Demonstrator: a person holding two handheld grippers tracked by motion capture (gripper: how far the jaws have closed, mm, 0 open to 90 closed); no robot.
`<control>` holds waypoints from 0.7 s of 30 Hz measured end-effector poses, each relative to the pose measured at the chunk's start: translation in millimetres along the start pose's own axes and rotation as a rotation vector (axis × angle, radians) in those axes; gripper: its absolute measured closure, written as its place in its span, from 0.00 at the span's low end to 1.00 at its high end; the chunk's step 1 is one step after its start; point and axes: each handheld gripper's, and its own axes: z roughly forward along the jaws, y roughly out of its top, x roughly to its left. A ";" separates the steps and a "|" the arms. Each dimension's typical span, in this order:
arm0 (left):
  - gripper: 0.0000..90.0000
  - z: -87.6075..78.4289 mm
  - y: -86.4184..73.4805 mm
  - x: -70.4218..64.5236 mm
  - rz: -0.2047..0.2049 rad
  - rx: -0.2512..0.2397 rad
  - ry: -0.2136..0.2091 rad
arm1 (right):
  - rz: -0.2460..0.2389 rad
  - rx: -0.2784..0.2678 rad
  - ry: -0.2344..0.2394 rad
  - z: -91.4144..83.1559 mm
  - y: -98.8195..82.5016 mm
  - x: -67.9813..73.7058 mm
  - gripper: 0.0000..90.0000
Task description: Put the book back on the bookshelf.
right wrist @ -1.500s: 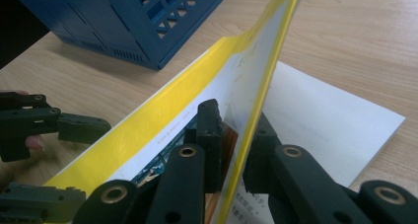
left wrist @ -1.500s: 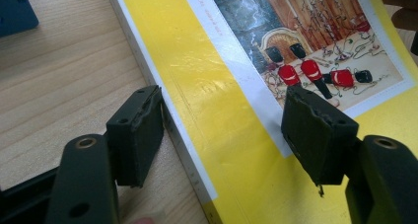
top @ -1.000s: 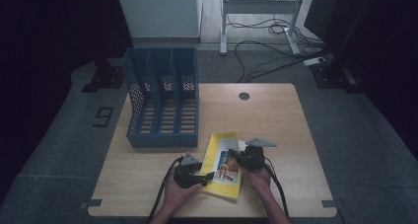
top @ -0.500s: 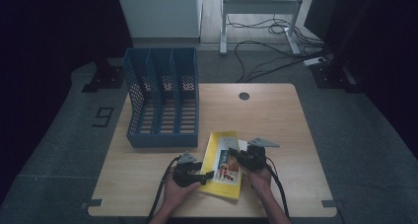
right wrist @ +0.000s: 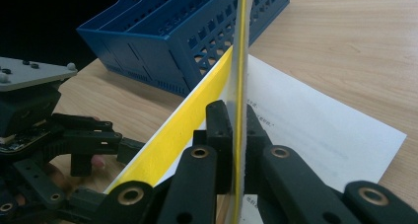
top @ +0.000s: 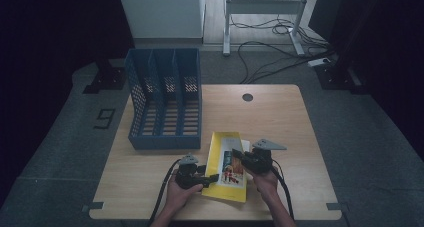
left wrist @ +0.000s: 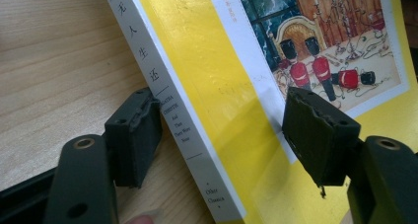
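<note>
Yellow book (top: pixel 226 167) lies on the bench (top: pixel 280 122) near its front edge, just in front of the blue 3-slot file rack (top: pixel 165 104). Right gripper (top: pixel 239 158) has its fingers clamped on the lifted front cover (right wrist: pixel 240 61), a white page (right wrist: pixel 315 135) exposed below. Left gripper (top: pixel 212 177) straddles the spine (left wrist: pixel 167 110) with its fingers spread, not pressing.

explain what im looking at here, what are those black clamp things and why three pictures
A person sits at a wooden table with a hand-held tool in each hand, each ending in two black fingers. One picture looks down from above; the other two come from cameras riding on each tool. On the table are a blue file rack and a yellow book. The right gripper has its fingers pinched on the book's lifted cover, a white page showing underneath. The left gripper is open, one finger at the spine, one over the cover.
</note>
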 end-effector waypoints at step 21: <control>0.34 -8.9 4.2 -7.0 0.039 -0.080 -0.026 | -0.059 -0.035 0.049 -21.6 7.7 19.5 0.96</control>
